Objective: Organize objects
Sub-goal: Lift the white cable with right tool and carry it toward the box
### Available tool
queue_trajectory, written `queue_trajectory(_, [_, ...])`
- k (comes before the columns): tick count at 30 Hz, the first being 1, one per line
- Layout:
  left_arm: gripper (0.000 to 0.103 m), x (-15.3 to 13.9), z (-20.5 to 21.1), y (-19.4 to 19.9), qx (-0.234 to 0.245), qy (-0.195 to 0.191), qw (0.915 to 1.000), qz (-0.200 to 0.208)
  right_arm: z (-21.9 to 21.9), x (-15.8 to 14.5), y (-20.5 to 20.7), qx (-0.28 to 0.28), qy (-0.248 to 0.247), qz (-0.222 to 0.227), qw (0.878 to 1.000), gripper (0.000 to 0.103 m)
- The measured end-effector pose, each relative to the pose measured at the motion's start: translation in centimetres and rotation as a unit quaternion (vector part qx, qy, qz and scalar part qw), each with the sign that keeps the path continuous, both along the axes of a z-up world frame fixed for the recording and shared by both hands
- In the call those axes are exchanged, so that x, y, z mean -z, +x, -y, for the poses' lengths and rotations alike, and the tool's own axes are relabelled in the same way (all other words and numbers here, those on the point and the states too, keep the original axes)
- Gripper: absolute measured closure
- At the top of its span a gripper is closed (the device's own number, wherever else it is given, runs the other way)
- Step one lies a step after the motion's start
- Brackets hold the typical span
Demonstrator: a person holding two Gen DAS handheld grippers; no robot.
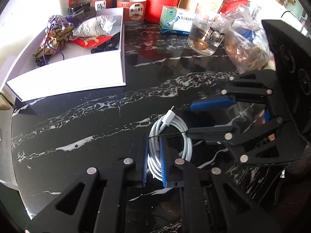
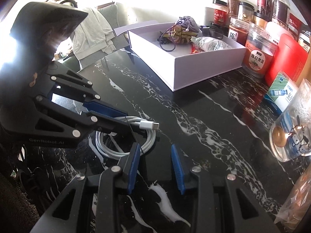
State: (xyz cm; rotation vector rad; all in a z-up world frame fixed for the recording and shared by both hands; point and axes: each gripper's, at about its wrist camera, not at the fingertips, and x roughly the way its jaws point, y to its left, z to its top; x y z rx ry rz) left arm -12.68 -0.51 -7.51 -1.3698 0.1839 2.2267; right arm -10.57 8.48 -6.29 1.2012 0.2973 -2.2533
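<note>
A coiled white charging cable (image 1: 175,121) lies on the black marble table (image 1: 87,120), its USB-C plug pointing away from me. My left gripper (image 1: 154,141) is shut on one side of the coil, with the strands pinched between its blue pads. The right wrist view shows the same grip on the cable (image 2: 144,125) by the left gripper (image 2: 126,119). My right gripper (image 2: 155,145) stands open just beside the coil with nothing between its fingers. In the left wrist view the right gripper (image 1: 189,119) reaches in from the right. An open white box (image 1: 122,44) (image 2: 204,66) holds pouches and snack packets.
Jars (image 1: 136,7), a red canister (image 1: 163,0), a medicine box (image 1: 175,21), a glass cup (image 1: 208,36) and a plastic bag (image 1: 250,44) crowd the far edge. A chair draped with cloth (image 2: 93,33) stands beyond the table.
</note>
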Motion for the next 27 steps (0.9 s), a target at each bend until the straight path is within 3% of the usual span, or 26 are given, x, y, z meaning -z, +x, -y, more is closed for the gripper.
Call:
queue_trajectory(11, [0.093,-1.8,0.1,0.5,0.002,0.002,0.9997,-0.025,0.9,0.5,-0.6,-0.017,-0.056,0.029,0.998,0.07])
queue_trajectory(13, [0.093,-1.8,0.5,0.6,-0.001,0.009,0.9997,-0.021,1.1,0.5,-0.6,-0.009,-0.05,0.024,0.998,0.081])
queue_trajectory(16, [0.094,-2.0,0.9,0.9,-0.002,0.015,0.9996,-0.025,0.7,0.1,-0.9,0.004,-0.062,0.028,0.998,0.087])
queue_trajectory(27, [0.094,-6.2,2.3,0.4,-0.018,0.014,0.9968,-0.077,2.0,-3.7,-1.4,-0.005,-0.045,-0.026,0.999,0.087])
